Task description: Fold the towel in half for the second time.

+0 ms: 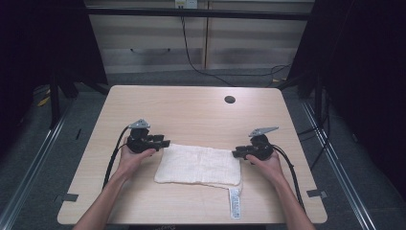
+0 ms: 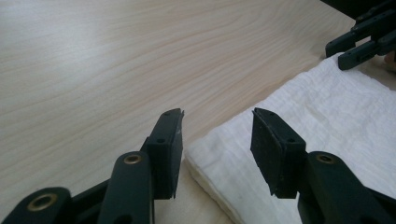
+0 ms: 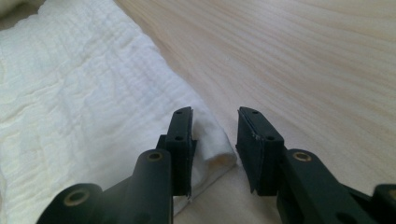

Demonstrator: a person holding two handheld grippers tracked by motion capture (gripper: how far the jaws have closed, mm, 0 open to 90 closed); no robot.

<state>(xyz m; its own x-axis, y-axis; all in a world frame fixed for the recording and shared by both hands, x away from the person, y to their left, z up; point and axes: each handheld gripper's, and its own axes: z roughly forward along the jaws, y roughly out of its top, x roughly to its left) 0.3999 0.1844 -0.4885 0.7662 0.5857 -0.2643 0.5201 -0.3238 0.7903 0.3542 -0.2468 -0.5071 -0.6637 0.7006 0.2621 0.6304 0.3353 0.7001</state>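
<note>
Your light wood-grain surface [image 1: 191, 110] with rounded corners carries a folded white woven cloth [image 1: 198, 165], lying flat near your edge, midway between your two hands. A small dark round hole [image 1: 230, 99] sits in the surface toward its far right. A white care label [image 1: 234, 203] trails from the cloth's near right corner onto the wood.

Your left hand [image 1: 130, 160] holds the left black two-jaw claw [image 1: 166, 142] at the cloth's far left corner; in the left gripper view the jaws stand apart, the corner [image 2: 205, 154] lying between them, nothing gripped. Your right hand [image 1: 268, 165] holds the right black claw [image 1: 235, 154] at the cloth's far right corner; in the right gripper view its jaws are likewise spread, the folded corner [image 3: 212, 147] just under the gap.
</note>
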